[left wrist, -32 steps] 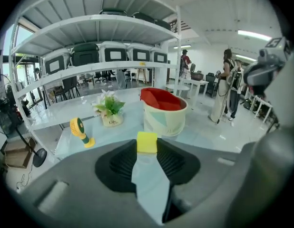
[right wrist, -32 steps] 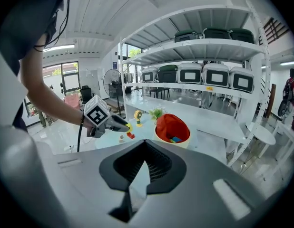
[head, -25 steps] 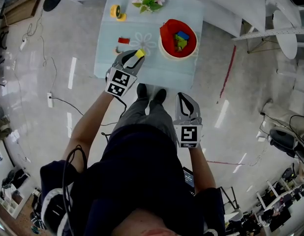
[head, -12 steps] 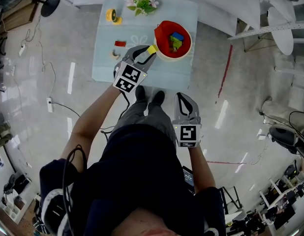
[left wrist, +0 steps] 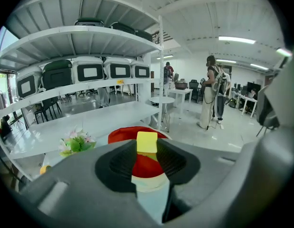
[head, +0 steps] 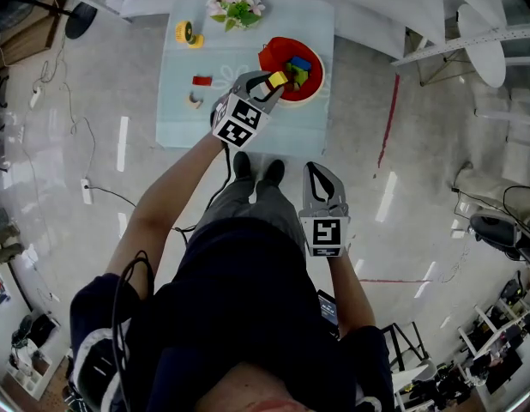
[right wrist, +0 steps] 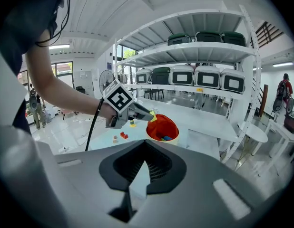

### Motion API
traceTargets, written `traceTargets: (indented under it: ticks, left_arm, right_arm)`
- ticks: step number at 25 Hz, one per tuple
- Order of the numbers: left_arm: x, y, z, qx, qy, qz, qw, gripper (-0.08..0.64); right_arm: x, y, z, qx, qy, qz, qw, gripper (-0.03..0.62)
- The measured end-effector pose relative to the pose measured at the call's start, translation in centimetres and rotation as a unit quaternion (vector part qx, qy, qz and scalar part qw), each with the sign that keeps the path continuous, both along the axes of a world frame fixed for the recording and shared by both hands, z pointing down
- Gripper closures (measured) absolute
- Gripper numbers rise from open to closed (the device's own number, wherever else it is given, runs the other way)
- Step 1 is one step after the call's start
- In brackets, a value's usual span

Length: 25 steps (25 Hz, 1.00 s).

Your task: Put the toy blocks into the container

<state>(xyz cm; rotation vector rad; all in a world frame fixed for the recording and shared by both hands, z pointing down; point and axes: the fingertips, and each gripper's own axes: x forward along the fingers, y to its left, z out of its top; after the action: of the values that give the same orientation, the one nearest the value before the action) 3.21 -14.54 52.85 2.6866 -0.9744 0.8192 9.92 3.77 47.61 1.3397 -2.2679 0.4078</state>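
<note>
My left gripper (head: 272, 84) is shut on a yellow block (head: 278, 79) and holds it over the near rim of the red container (head: 292, 51), which has several coloured blocks inside. In the left gripper view the yellow block (left wrist: 147, 142) sits between the pads, with the red container (left wrist: 119, 135) right behind it. A red block (head: 201, 81) and a small tan block (head: 194, 100) lie on the pale blue table (head: 248, 118), left of the gripper. My right gripper (head: 322, 172) hangs shut and empty near the person's feet, off the table.
A pot of flowers (head: 233, 5) and a yellow toy (head: 188, 34) stand at the table's far edge. White shelving runs behind the table. Cables trail on the shiny floor at left. A red line (head: 389, 118) marks the floor to the right.
My left gripper has carried the yellow block from the table's middle front to the right and farther away, up to the red container's rim. The right gripper has stayed in place.
</note>
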Motion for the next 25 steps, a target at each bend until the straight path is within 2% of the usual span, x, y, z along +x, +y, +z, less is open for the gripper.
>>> traceTargets:
  ticks: [9,25]
  left_arm:
    - [2.9,-2.1,2.5,-0.012,-0.024,0.017,0.9995,0.425]
    - [4.5,-3.4,4.9,-0.029,-0.067,0.021,0.9971,0.423]
  right_arm:
    - [0.9,0.1,0.2,-0.005,0.002,0.009,1.000,0.594]
    - [1.9,0.4,0.8,-0.013,0.002,0.015,1.000,0.594]
